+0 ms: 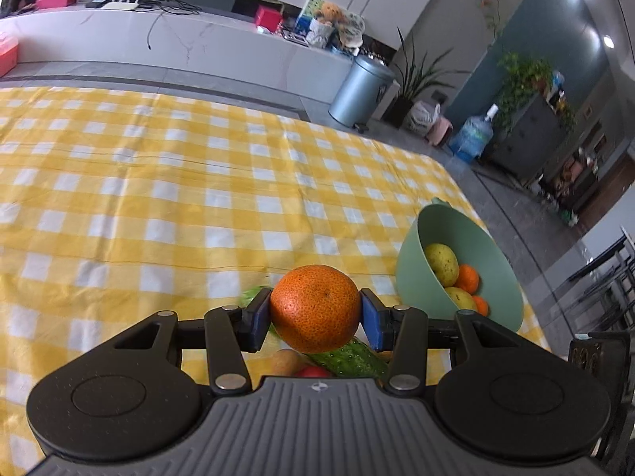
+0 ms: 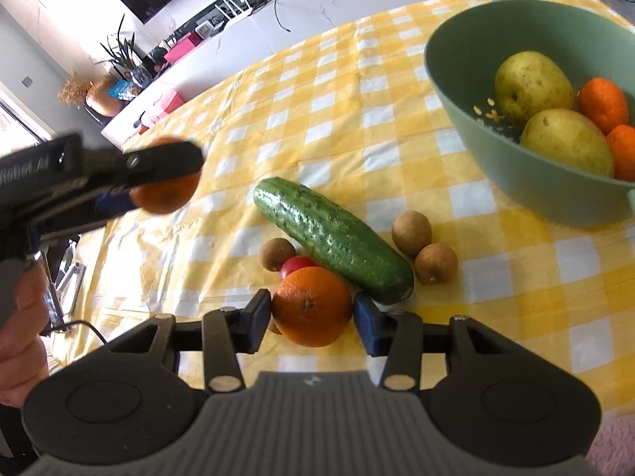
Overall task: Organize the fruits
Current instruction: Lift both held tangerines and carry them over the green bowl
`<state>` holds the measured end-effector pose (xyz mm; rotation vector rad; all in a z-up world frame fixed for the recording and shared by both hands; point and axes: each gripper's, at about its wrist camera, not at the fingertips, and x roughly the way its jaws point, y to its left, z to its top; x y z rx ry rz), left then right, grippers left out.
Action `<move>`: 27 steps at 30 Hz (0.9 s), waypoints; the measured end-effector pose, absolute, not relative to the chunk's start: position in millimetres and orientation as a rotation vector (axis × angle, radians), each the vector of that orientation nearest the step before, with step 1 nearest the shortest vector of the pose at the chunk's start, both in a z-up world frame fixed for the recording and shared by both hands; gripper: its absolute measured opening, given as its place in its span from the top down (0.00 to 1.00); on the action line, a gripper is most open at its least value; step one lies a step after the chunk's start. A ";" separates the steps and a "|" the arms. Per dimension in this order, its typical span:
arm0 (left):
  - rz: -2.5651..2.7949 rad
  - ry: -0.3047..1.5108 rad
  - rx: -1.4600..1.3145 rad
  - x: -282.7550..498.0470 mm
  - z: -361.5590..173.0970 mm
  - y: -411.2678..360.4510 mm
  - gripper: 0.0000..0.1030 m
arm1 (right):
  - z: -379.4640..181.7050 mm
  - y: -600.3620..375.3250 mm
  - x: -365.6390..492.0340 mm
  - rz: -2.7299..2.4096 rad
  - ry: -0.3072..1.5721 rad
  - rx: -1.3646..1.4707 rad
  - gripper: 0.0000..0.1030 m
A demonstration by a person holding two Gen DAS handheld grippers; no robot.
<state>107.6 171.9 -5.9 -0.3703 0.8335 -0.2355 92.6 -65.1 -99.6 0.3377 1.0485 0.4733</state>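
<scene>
My left gripper (image 1: 316, 309) is shut on an orange (image 1: 316, 307) and holds it in the air above the yellow checked cloth; in the right wrist view that orange (image 2: 166, 198) is blurred at the left. To the right stands the green bowl (image 1: 412, 246) (image 2: 516, 182) with two yellow pears and two oranges inside. My right gripper (image 2: 313, 309) straddles a second orange (image 2: 311, 305) that rests on the cloth. Its left pad touches the orange and a thin gap shows at the right pad. A cucumber (image 2: 333, 242) lies just beyond it.
Three small brown fruits (image 2: 410, 232) and a red tomato (image 2: 297, 263) lie around the cucumber. A person's hand (image 2: 20, 317) holds the left gripper's handle. The table's edge runs close behind the bowl; a bin (image 1: 359, 91) and plants stand on the floor beyond.
</scene>
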 end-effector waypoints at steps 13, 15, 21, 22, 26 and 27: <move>-0.293 0.783 -0.431 92.3 -0.5 178.8 0.49 | -56.7 -94.2 82.3 0.538 0.931 0.521 0.58; -0.304 0.780 -0.434 91.6 1.0 176.1 0.49 | -51.9 -99.1 84.1 0.543 0.909 0.552 0.58; -0.346 0.780 -0.487 92.3 5.6 167.5 0.49 | -36.0 -125.7 82.3 0.528 0.824 0.669 0.58; -0.353 0.780 -0.493 92.4 6.5 165.1 0.49 | -33.2 -133.5 80.5 0.510 0.806 0.685 0.58; -0.380 0.784 -0.493 90.9 10.6 152.9 0.49 | -23.6 -174.3 67.4 0.377 0.648 0.771 0.58; -0.385 0.782 -0.494 89.8 11.6 150.3 0.49 | -21.4 -184.1 64.3 0.338 0.619 0.776 0.58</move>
